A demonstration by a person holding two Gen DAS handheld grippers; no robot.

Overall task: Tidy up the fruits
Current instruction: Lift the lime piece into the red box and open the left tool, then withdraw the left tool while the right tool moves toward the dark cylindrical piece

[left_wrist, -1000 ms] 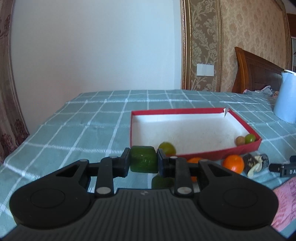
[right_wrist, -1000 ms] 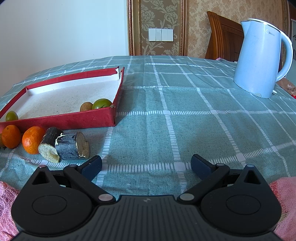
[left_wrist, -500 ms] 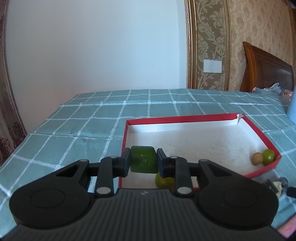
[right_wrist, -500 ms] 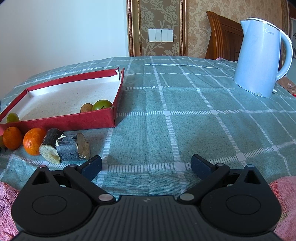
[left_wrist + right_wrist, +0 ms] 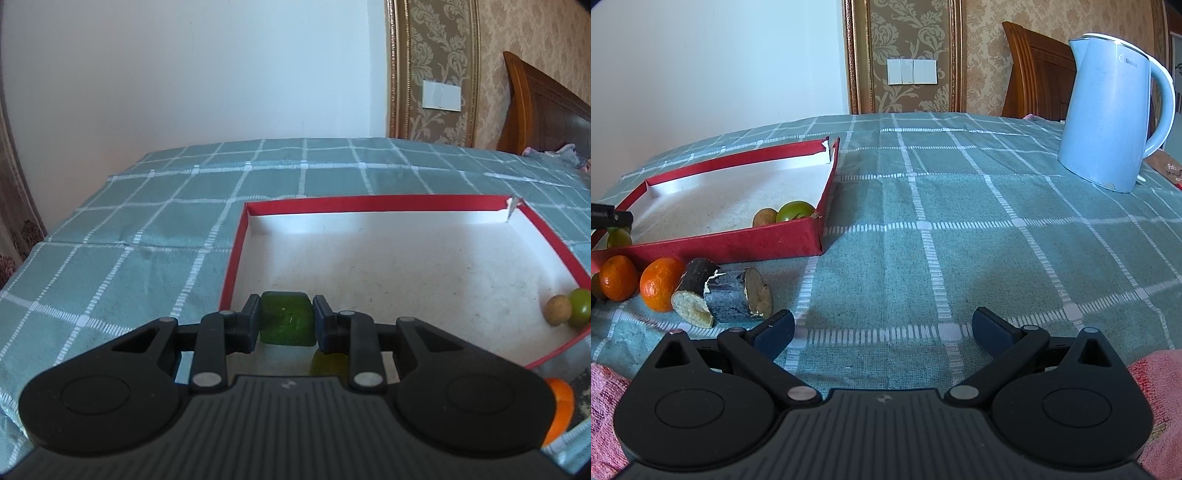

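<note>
While the left gripper (image 5: 286, 319) pinches a green fruit (image 5: 285, 318) above the red tray (image 5: 376, 203), releasing could strike the yellow-green fruit (image 5: 327, 363) underneath; the right gripper (image 5: 882, 328) stands spread.

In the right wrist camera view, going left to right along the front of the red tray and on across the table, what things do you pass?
Orange → second orange → cut sugarcane pieces → tray's near right corner → blue kettle.
</note>
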